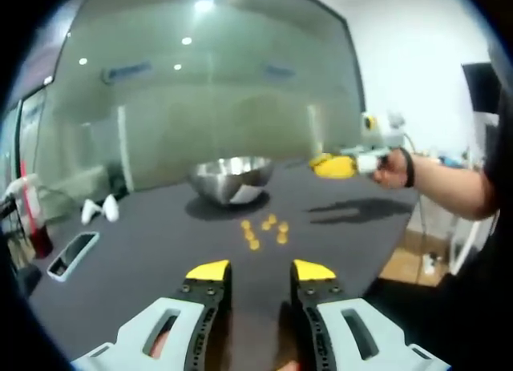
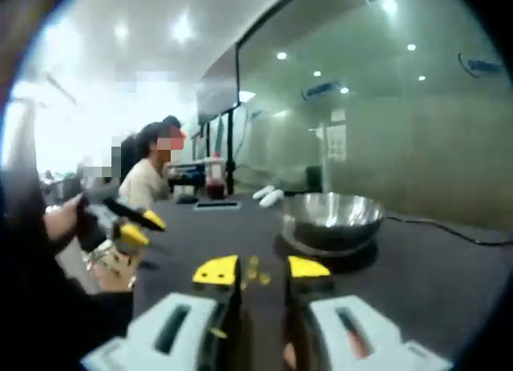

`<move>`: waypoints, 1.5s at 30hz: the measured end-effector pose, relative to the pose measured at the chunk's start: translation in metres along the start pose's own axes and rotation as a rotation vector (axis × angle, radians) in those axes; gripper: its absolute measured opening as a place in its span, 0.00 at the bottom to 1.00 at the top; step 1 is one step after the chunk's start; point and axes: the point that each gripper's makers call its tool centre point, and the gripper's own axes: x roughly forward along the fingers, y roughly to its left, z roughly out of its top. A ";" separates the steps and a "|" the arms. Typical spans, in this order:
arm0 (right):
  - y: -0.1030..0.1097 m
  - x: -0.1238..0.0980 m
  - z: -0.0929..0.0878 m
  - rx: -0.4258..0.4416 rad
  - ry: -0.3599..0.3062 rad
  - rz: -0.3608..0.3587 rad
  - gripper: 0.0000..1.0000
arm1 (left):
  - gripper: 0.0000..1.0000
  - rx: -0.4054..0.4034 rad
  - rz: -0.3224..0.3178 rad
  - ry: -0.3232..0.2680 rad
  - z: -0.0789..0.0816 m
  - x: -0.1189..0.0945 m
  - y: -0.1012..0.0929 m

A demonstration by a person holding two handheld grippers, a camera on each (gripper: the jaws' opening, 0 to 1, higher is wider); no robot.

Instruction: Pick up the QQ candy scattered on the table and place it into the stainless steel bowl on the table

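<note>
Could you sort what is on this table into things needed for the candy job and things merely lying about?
For the job:
- QQ candies, a small orange cluster on the dark table
- stainless steel bowl behind them
- left gripper and right gripper, both open

Lying about:
- phone
- two white objects
- red bottle

In the right gripper view, the candies [image 2: 255, 272] sit low in the centre, partly hidden behind the right claw [image 2: 262, 268], so their count cannot be told. The other claw [image 2: 136, 228] at the left is motion-blurred, and whether it is parted is unclear. In the left gripper view, the person's arm [image 1: 449, 183] is cut off at the right edge. The flat dark object [image 1: 72, 255] at the lower left and the white items [image 1: 100, 210] beside it on the counter [image 1: 160, 227] are too blurred to identify.
</note>
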 end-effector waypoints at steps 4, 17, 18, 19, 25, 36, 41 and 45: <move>0.011 -0.001 -0.011 -0.019 0.011 0.018 0.21 | 0.31 0.003 0.000 -0.001 0.001 0.003 -0.001; 0.022 0.029 -0.031 -0.029 0.102 0.091 0.20 | 0.31 0.004 0.023 0.009 -0.003 -0.001 0.000; 0.022 0.033 -0.031 -0.031 0.107 0.096 0.20 | 0.31 0.002 0.026 0.008 -0.003 -0.002 0.000; 0.024 0.037 -0.032 -0.036 0.113 0.103 0.20 | 0.31 0.001 0.028 0.008 -0.003 -0.002 0.001; 0.030 0.064 -0.038 -0.025 0.166 0.122 0.19 | 0.31 -0.002 0.036 0.013 -0.005 -0.006 0.001; 0.028 0.085 -0.051 0.018 0.211 0.129 0.16 | 0.31 -0.014 0.053 0.020 -0.011 -0.010 0.006; 0.028 0.086 -0.057 0.000 0.228 0.128 0.12 | 0.31 -0.017 0.056 0.021 -0.012 -0.010 0.007; 0.028 0.086 -0.057 -0.015 0.228 0.125 0.10 | 0.31 -0.015 0.054 0.018 -0.011 -0.009 0.007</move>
